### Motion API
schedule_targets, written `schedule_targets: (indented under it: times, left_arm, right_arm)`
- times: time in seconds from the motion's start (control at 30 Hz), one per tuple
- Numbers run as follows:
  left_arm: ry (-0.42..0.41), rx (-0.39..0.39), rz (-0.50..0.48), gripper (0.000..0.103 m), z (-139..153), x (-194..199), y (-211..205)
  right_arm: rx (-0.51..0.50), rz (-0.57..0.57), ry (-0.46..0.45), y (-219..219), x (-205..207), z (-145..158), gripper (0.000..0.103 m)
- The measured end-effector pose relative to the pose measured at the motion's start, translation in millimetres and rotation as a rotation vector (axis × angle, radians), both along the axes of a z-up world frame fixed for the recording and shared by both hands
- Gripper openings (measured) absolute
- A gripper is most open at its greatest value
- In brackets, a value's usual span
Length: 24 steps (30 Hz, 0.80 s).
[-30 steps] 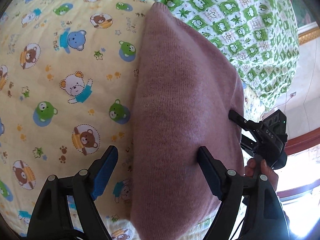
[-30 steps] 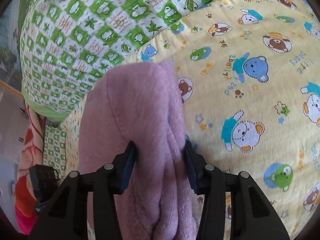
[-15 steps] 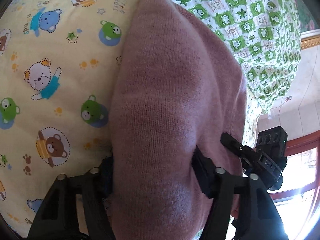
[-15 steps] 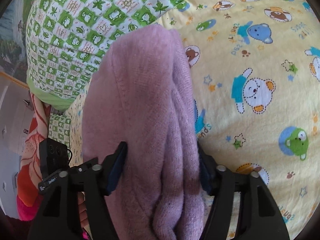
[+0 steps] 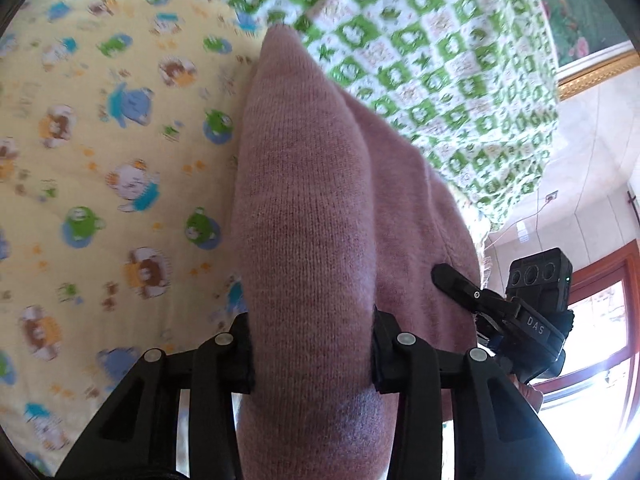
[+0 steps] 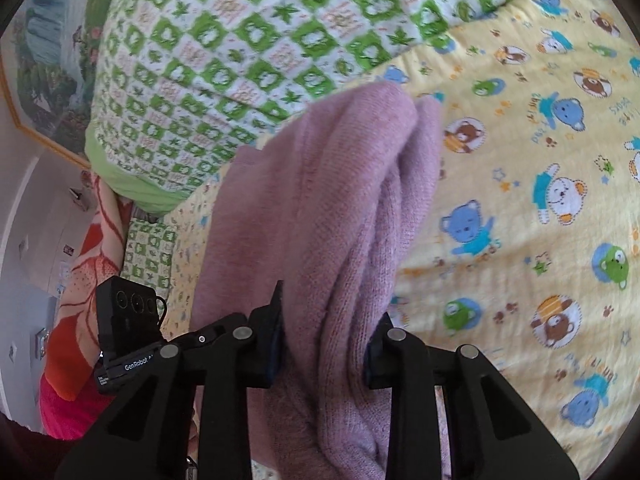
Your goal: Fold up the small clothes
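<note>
You are in the middle of a fold. The pink knit sweater (image 5: 312,216) is bunched up and lifted a bit off the yellow bear sheet (image 5: 100,184), and you have one end of it in each tool.

Your left gripper (image 5: 312,354) is squeezing in on a thick roll of the sweater — its jaws are closing, and the black fingers (image 5: 240,356) press into the knit on both sides. Your right gripper (image 6: 322,346) is closing too, pinching several soft layers between its fingers (image 6: 274,332).

Both tools point forward and down toward the bed, side by side, with the sweater stretched between them. The green checked blanket (image 6: 240,52) lies just behind the far end of the sweater.

Next, I think you need to carry both ends the same way and lay the sweater down flat on the sheet. Keep both hands level with each other — if one goes ahead, the fold may come out crooked.
</note>
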<state>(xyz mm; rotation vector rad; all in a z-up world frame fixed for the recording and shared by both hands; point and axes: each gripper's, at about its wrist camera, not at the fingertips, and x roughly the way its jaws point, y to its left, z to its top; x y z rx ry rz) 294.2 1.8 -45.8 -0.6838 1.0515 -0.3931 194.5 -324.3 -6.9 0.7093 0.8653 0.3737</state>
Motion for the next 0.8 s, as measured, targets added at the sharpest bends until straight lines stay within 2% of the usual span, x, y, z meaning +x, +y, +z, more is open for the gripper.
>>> schedule_targets:
  times: [0.2,0.37,0.63,0.8]
  left_arm:
    - [-0.029,0.033,0.029,0.039,19,-36,33]
    - [-0.04,0.054,0.086,0.039,26,-73,73]
    - [-0.017,0.067,0.136,0.039,15,-118,125]
    - [0.006,0.081,0.142,0.04,-1,-127,135]
  right_arm:
    - [0.008,0.054,-0.03,34,-17,15,0.031]
    - [0.015,0.11,-0.044,76,-27,16,0.031]
    - [0.02,0.19,-0.017,136,-30,1,0.03]
    - [0.012,0.215,0.019,156,-28,-14,0.03]
